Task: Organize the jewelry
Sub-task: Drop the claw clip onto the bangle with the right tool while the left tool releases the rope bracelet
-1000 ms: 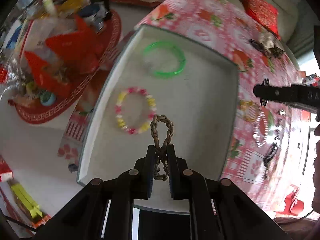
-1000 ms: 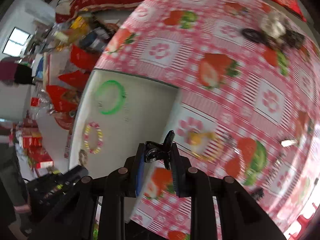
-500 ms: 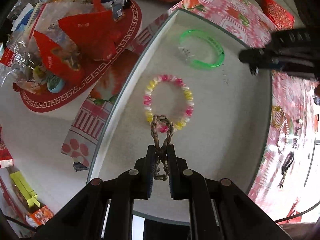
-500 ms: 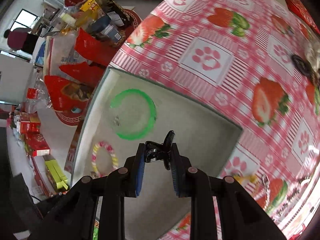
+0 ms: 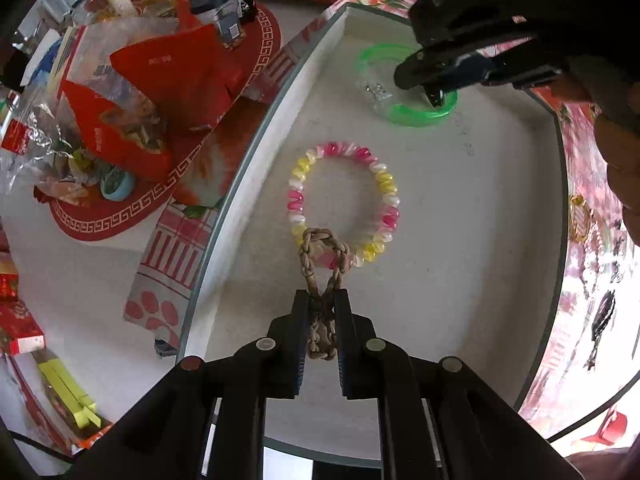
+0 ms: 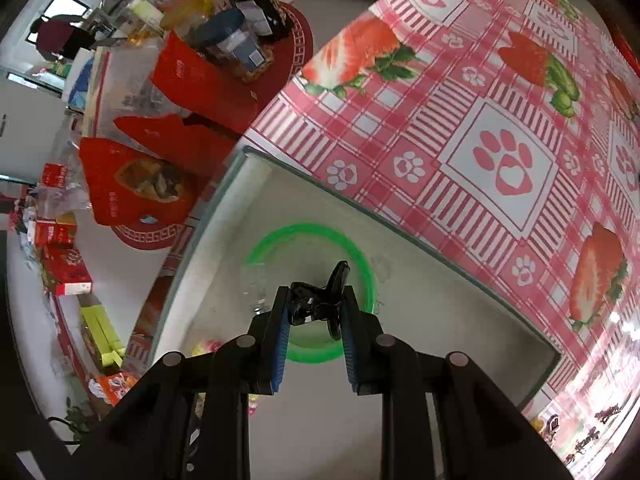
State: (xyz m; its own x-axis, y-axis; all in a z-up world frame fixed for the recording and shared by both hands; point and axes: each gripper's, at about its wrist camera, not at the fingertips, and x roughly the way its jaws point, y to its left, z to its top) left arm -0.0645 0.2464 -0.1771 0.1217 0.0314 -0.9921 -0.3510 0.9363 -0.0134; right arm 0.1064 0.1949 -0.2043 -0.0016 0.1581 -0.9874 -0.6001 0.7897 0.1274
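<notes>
The right claw point(image 5: 436, 94) covers the far side of the green bangle point(image 5: 416, 114) in the left wrist view. The braided cord's point(image 5: 322, 276) lower end hides between the left claw's point(image 5: 320, 344) pads. Jewelry near the worktop's point(image 5: 592, 280) right edge is blurred, too small to identify. The tray's point(image 5: 460, 216) near edge is hidden.

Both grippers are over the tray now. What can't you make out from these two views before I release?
- Black clip in the right gripper: its shape is unclear, and its height above the tray cannot be judged.
- Green bangle: the right gripper covers its far side in the left wrist view.
- Braided cord in the left gripper: its loop overlaps the beaded bracelet; contact is unclear.
- Jewelry on the tablecloth: blurred.
</notes>
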